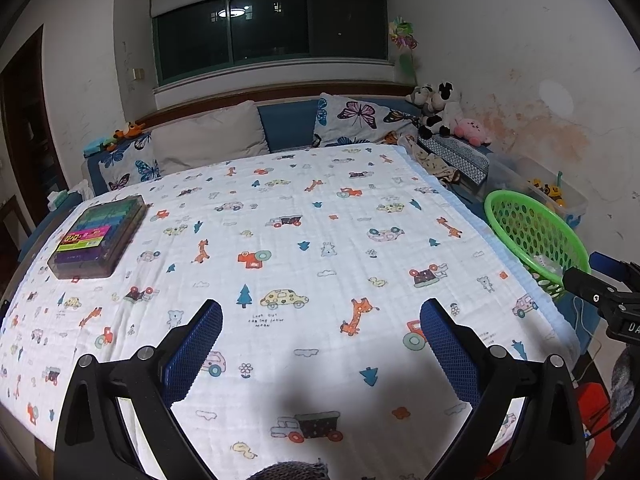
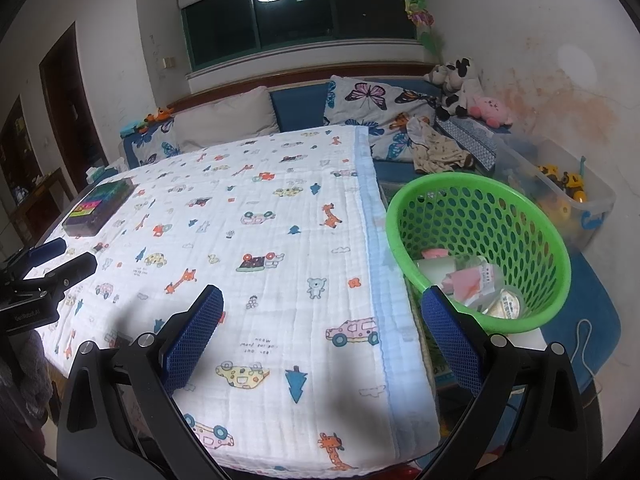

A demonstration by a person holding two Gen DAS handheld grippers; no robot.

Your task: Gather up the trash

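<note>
A green perforated basket [image 2: 516,216] stands to the right of the table and holds pink and white paper scraps and a foil-lidded cup [image 2: 486,286]. It also shows in the left wrist view [image 1: 528,228] at the right edge. My left gripper [image 1: 320,310] is open and empty above the printed white cloth [image 1: 304,216]. My right gripper [image 2: 322,298] is open and empty above the cloth's right edge, its right finger [image 2: 448,332] in front of the basket rim. No loose trash shows on the cloth.
A clear case of coloured blocks [image 1: 100,236] lies at the cloth's far left. Pillows [image 1: 208,136] and plush toys [image 1: 440,108] line the back. A clear bin of toys [image 2: 560,192] sits behind the basket.
</note>
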